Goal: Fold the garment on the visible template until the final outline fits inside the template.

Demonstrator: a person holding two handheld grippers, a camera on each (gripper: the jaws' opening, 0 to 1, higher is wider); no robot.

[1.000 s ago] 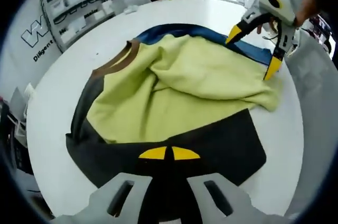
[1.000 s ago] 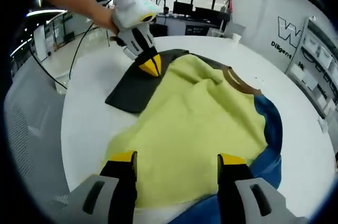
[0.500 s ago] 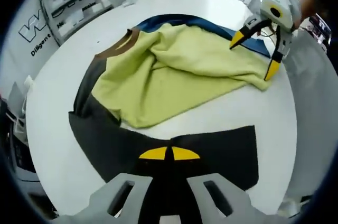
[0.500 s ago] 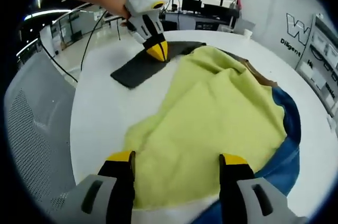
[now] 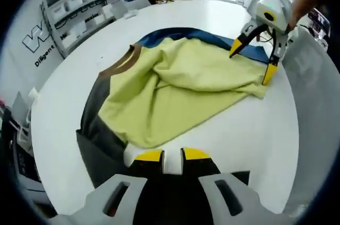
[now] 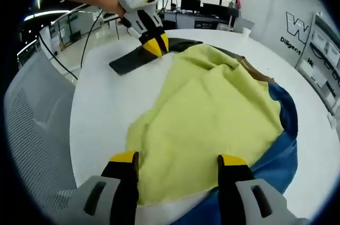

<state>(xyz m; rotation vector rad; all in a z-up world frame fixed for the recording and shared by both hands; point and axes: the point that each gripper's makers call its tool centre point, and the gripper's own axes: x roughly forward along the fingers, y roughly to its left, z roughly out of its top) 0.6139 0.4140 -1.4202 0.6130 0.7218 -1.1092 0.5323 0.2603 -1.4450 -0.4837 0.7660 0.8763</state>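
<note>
The left gripper [image 5: 172, 155] was clamped on the dark mat [image 5: 98, 143] beside the yellow garment [image 5: 180, 89]; the right gripper [image 6: 177, 159], jaws apart, stood over the garment's edge.

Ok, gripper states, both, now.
Left gripper: nearly shut, a narrow gap between the tips, over the dark sheet; a grip cannot be told.
Right gripper: open, over the yellow garment.

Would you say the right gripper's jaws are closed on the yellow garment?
No, the right gripper stands open, its jaws wide apart over the yellow garment's edge.
</note>
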